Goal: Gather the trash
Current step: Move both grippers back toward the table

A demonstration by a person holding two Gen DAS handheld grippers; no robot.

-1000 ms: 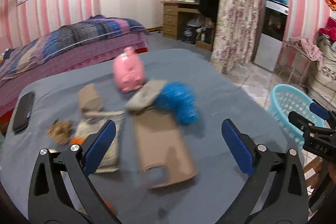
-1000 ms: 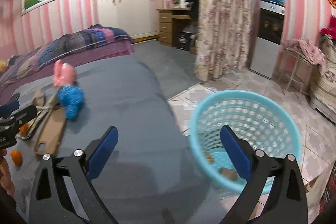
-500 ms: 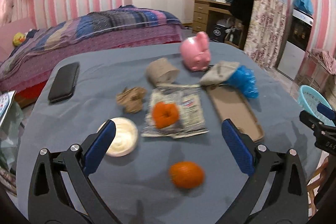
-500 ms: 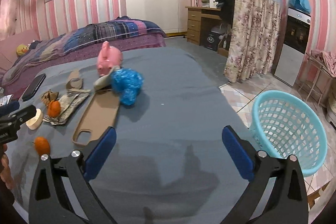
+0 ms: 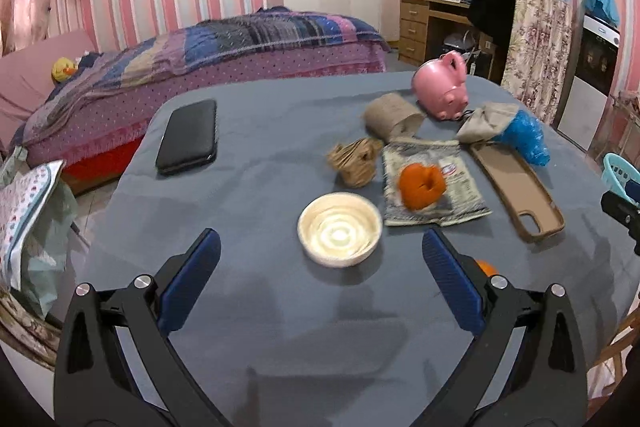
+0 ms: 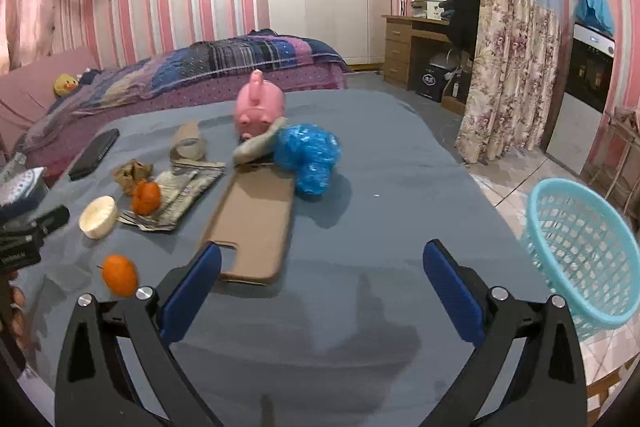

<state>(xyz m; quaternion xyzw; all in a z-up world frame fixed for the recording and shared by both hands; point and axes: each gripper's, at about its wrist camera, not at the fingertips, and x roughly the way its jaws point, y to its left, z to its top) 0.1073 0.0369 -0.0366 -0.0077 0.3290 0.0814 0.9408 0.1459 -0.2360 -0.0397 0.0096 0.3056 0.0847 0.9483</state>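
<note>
On the grey-blue table lie a crumpled brown paper ball, a cardboard roll, a printed wrapper with orange peel on it, and a blue plastic bag. My left gripper hovers open just short of a cream bowl. The right gripper is open over the table's near edge, close to a tan phone case. A turquoise basket stands on the floor to its right. Both grippers hold nothing.
A pink piggy bank, a black phone and a whole orange also sit on the table. A bed lies behind, a flowered curtain and desk to the right. A patterned bag hangs left of the table.
Both views have swung left, from the basket toward the trash. The left gripper now faces the cream bowl; the basket has slid to the right edge of the right view.
</note>
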